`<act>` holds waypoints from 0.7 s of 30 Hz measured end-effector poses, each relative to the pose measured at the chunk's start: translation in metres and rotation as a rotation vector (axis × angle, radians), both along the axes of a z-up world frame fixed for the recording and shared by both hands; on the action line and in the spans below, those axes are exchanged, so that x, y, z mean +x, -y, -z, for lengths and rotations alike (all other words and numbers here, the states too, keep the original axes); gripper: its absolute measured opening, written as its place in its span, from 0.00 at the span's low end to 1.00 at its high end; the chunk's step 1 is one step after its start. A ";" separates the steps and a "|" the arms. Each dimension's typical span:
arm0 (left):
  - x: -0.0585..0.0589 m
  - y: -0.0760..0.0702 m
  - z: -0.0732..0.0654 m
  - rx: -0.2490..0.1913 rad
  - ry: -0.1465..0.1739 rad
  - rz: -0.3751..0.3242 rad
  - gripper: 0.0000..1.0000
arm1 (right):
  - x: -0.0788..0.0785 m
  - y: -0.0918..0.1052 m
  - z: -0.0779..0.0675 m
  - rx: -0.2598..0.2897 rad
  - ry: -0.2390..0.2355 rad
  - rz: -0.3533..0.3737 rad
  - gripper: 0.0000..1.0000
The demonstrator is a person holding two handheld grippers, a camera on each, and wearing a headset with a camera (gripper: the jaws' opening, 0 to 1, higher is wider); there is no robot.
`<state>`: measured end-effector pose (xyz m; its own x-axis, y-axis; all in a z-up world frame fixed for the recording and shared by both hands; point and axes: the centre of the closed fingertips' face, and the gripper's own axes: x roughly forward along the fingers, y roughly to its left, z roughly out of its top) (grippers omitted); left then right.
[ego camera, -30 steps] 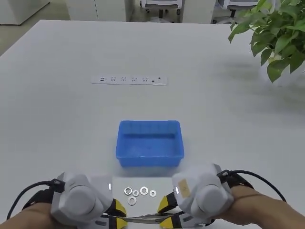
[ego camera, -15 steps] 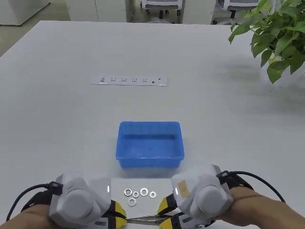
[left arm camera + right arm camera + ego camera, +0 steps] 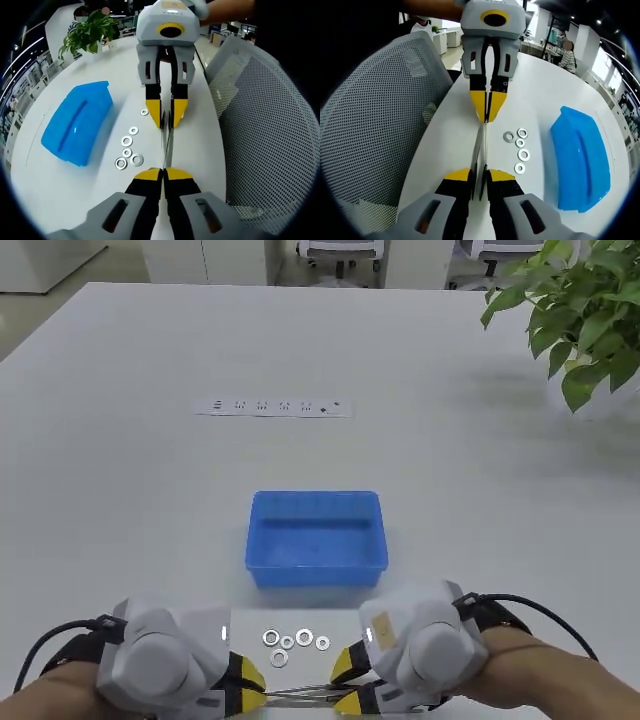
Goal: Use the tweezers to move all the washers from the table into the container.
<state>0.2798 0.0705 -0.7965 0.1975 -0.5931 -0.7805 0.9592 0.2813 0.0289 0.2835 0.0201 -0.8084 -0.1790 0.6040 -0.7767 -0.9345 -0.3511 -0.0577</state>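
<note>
Over the last second very little is changed: the slight shift of the whole head view is put down to the headset, and both grippers are found low at the near edge as before, joined by the tweezers [image 3: 300,695]. The five washers [image 3: 295,643] are left in the same loose cluster on the table [image 3: 450,440], just on the near side of the blue container [image 3: 316,535], which is seen to be empty. From this it is judged that no washer has been carried yet and that the work is held at its opening step, the tweezers being settled between the two grippers before any pick is tried. The left gripper [image 3: 162,175] is seen with its yellow-tipped jaws drawn together on one end of the tweezers, where the two blades meet. The right gripper [image 3: 480,176] is closed on the other end, its jaws kept a sliver apart by the two blades caught between them. Which end carries the tips cannot be told. The tweezers are held level just above the table, to the near side of the washers and not touching them. A release by one gripper is likely to be needed before the tool can be aimed at the cluster.
</note>
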 end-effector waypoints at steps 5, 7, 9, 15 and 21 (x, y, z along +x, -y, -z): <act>0.000 -0.001 -0.009 0.002 -0.005 -0.001 0.06 | 0.000 -0.003 -0.003 0.011 -0.002 0.005 0.14; 0.000 -0.002 -0.011 0.002 -0.004 0.001 0.06 | 0.000 -0.004 -0.003 0.013 -0.003 0.007 0.14; 0.000 -0.002 -0.015 0.001 -0.003 0.001 0.06 | 0.000 -0.005 -0.004 0.017 -0.003 0.012 0.14; 0.001 0.004 -0.034 -0.020 0.005 0.006 0.06 | 0.001 -0.008 -0.006 0.031 -0.006 0.031 0.13; 0.003 0.009 -0.049 -0.027 0.013 0.023 0.05 | 0.002 -0.010 -0.011 0.045 -0.015 0.054 0.12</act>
